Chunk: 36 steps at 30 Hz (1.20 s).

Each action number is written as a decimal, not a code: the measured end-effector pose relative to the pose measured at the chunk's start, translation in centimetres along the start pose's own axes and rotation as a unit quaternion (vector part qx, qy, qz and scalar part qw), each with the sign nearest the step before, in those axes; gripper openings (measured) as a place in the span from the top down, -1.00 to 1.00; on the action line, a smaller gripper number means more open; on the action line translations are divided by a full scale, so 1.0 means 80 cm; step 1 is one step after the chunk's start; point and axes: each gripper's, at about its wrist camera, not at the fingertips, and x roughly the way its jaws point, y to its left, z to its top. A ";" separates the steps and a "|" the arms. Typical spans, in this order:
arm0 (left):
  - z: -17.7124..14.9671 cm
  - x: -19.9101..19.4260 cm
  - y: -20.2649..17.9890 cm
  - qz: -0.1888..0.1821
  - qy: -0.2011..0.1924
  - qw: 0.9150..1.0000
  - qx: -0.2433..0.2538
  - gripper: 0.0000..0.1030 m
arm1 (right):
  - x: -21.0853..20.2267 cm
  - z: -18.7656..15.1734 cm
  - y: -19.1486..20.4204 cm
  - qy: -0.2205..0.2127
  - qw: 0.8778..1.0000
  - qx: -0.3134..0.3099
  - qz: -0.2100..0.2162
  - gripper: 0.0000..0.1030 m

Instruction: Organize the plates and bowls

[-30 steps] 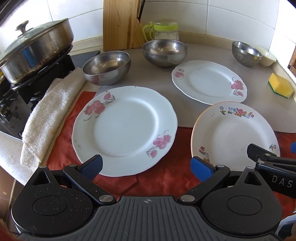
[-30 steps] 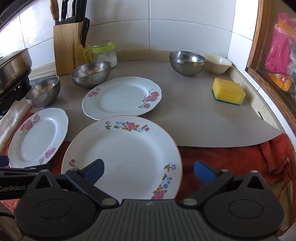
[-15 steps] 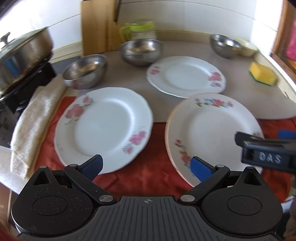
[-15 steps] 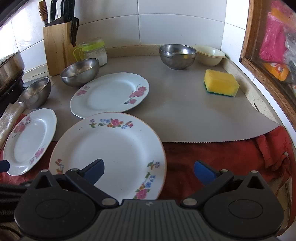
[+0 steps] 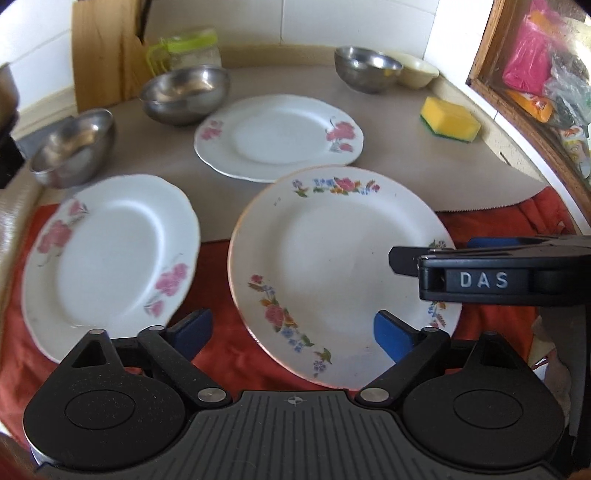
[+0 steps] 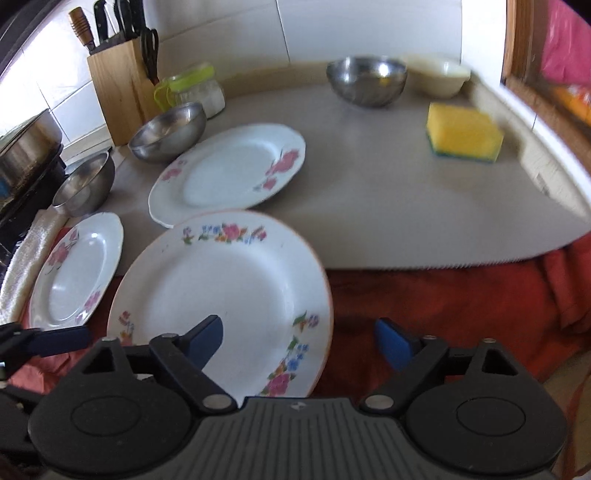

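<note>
My left gripper (image 5: pixel 291 332) and right gripper (image 6: pixel 299 339) both stand spread wide, holding nothing. The multicolour-flowered plate (image 5: pixel 340 266) — white, orange-rimmed — lies half on the red cloth (image 5: pixel 229 350), just before both. Left of it sits a pink-flowered plate (image 5: pixel 110 254); behind it another (image 5: pixel 277 136) — steel bowls (image 5: pixel 184 92) beyond.

Counter (image 6: pixel 388 206), grey mat (image 6: pixel 369 177), red cloth (image 6: pixel 443 302)

Home kitchen, probably: tiled wall (image 6: pixel 332 33), knife block (image 6: pixel 118 85), sponge (image 6: pixel 463 133), blurred pot (image 6: pixel 26 147).
</note>
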 end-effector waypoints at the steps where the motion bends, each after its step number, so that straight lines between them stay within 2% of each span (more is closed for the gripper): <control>1: 0.001 0.004 0.001 -0.004 0.005 1.000 -0.001 -0.80 | 0.000 0.000 -0.001 -0.002 1.000 0.000 0.000 -0.63; 4: 0.004 0.015 0.004 -0.015 0.016 1.000 -0.002 -0.76 | 0.000 0.001 -0.002 -0.004 1.000 -0.007 0.011 -0.39; 8: 0.009 0.023 -0.001 -0.019 0.017 1.000 0.017 -0.75 | 0.000 0.004 -0.003 0.001 1.000 -0.010 0.023 -0.25; 10: 0.012 0.025 -0.002 -0.021 0.019 0.999 0.023 -0.78 | 0.000 0.005 -0.005 0.003 0.999 -0.008 0.034 -0.09; 18: 0.016 0.028 -0.004 -0.032 0.014 0.999 0.034 -0.81 | -0.002 0.005 -0.015 0.004 0.998 0.003 0.056 -0.05; 24: 0.018 0.024 -0.005 -0.069 0.018 0.997 0.019 -0.74 | -0.012 0.003 -0.037 0.011 0.997 0.042 0.056 -0.02; 30: 0.016 0.022 -0.023 -0.078 0.012 0.996 0.042 -0.67 | -0.021 0.000 -0.049 0.004 0.998 0.050 0.035 -0.01; 32: 0.018 0.023 -0.022 -0.080 0.013 0.996 0.040 -0.59 | -0.019 -0.003 -0.047 0.009 0.999 0.039 0.028 0.00; 36: 0.020 0.019 -0.010 -0.067 0.008 0.997 0.033 -0.58 | -0.027 0.001 -0.041 -0.014 1.000 0.017 -0.008 0.00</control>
